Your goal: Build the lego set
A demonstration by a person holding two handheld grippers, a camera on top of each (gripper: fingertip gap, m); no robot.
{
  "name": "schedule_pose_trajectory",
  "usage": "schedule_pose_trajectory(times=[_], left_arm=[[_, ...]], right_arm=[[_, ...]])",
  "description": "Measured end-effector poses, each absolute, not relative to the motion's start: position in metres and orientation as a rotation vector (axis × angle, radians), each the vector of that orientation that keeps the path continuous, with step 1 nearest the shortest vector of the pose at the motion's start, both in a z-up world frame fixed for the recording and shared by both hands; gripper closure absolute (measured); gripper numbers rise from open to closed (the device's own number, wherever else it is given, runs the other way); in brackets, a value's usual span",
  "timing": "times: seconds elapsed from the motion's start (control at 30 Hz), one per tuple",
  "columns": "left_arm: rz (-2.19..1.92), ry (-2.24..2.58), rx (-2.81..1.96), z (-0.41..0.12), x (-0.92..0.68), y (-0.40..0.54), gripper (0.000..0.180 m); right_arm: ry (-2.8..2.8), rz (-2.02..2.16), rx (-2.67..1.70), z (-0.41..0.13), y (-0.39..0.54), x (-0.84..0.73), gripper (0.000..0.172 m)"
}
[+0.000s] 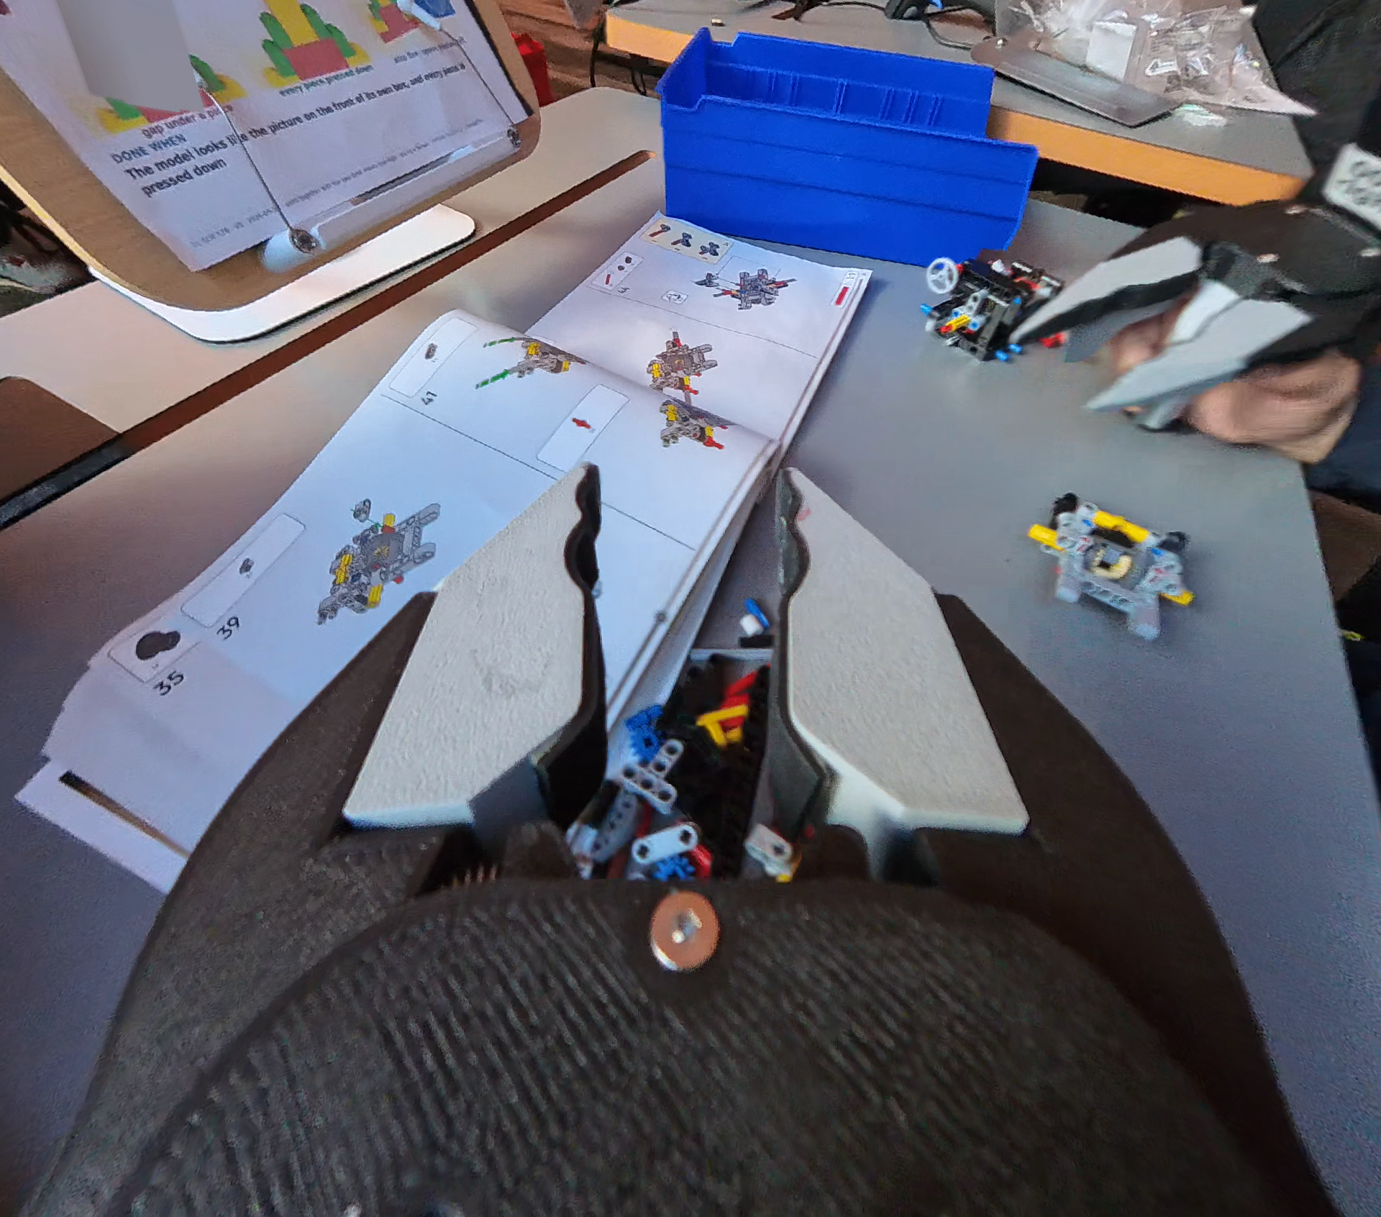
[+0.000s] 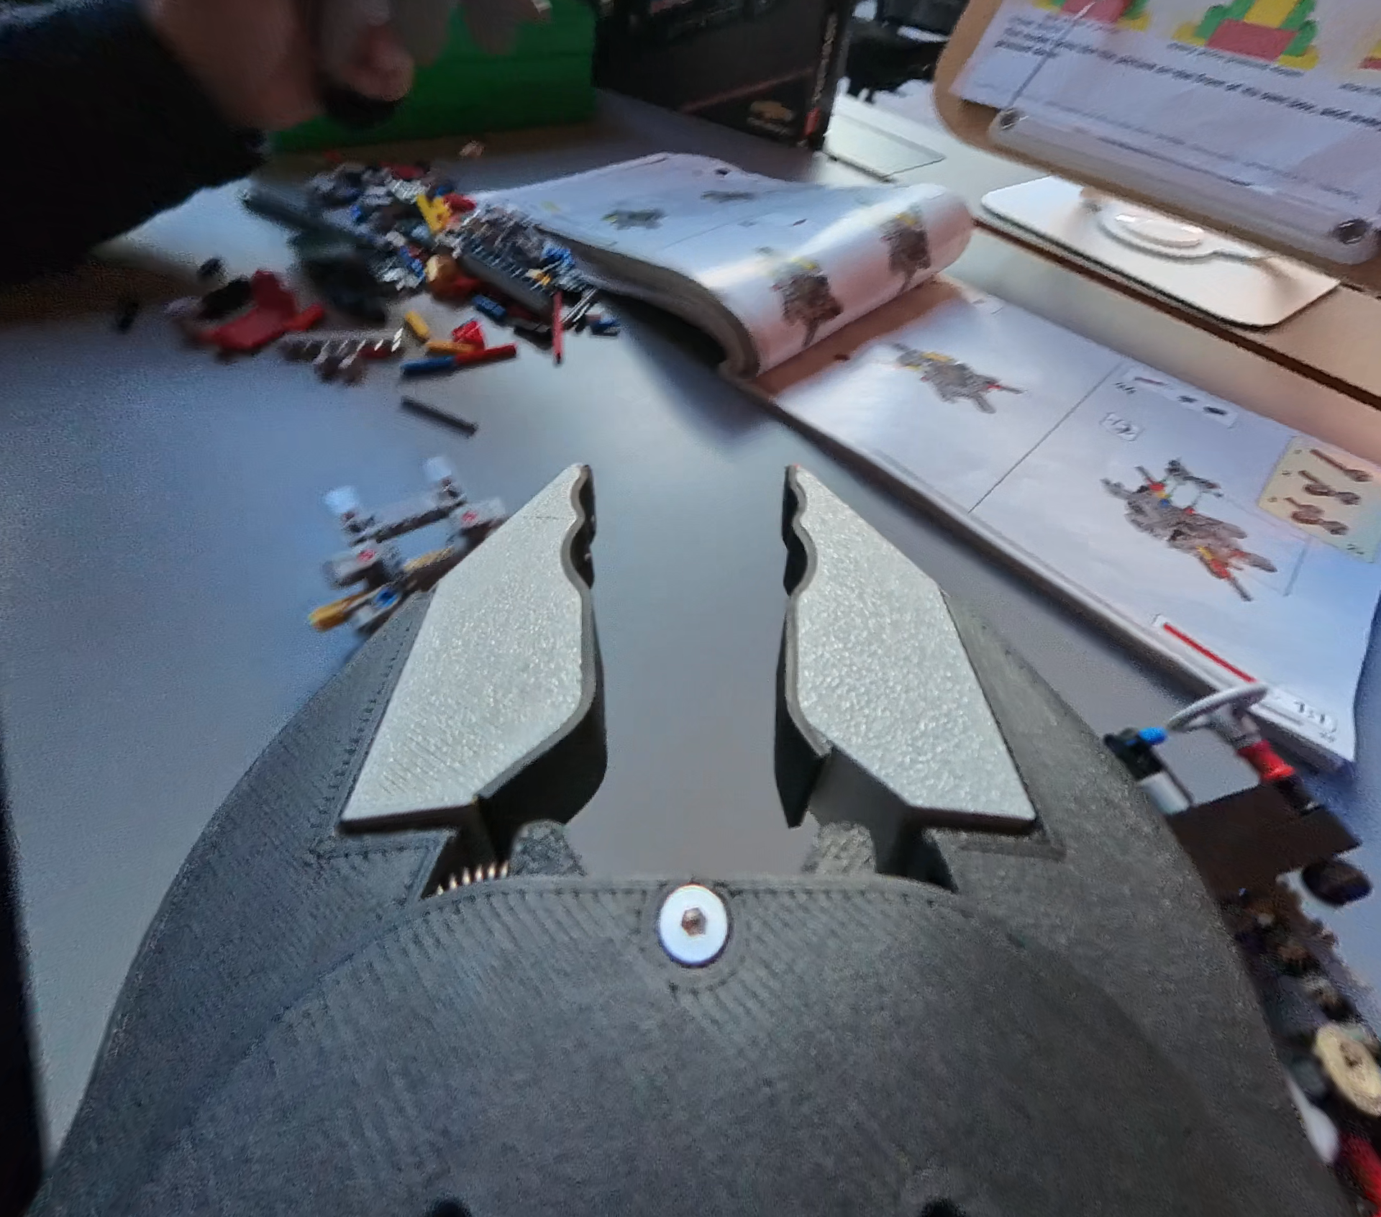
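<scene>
Tools both spread and bare: left tool (image 1: 687,486) above booklet (image 1: 523,434), right tool (image 2: 687,486) over grey table (image 2: 672,404).

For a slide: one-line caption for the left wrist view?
Open left gripper above an instruction booklet and loose bricks, blue bin behind.

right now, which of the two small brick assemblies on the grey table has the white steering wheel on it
The mostly black assembly beside the blue bin, right at the right gripper tips. The other assembly, nearer the table edge, is grey with yellow parts and no wheel.
</scene>
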State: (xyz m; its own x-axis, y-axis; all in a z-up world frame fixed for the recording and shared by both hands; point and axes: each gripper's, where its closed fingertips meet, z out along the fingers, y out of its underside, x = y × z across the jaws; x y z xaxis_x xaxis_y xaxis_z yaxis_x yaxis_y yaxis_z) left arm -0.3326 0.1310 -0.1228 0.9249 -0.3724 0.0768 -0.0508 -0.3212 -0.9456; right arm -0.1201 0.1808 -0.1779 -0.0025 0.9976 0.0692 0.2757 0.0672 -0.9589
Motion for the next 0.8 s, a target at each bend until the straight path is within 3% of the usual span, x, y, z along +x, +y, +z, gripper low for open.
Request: schedule_pose_trajectory(times=[0.23,0.37,0.8], left_arm=[[-0.218,0.268,-1.985,-0.149,-0.368,0.124,0.144],[-0.372,0.143,-1.964,-0.143,-0.379,0.118,0.143],[-0.335,0.047,-2.001,-0.149,-0.398,0.114,0.146]], right_arm=[[-1.866,0.866,-1.381,-0.227,0.114,-0.087,0.108],[-2.003,0.768,-1.348,-0.243,0.123,-0.099,0.107],[-1.759,0.663,-1.359,-0.227,0.199,-0.132,0.138]])
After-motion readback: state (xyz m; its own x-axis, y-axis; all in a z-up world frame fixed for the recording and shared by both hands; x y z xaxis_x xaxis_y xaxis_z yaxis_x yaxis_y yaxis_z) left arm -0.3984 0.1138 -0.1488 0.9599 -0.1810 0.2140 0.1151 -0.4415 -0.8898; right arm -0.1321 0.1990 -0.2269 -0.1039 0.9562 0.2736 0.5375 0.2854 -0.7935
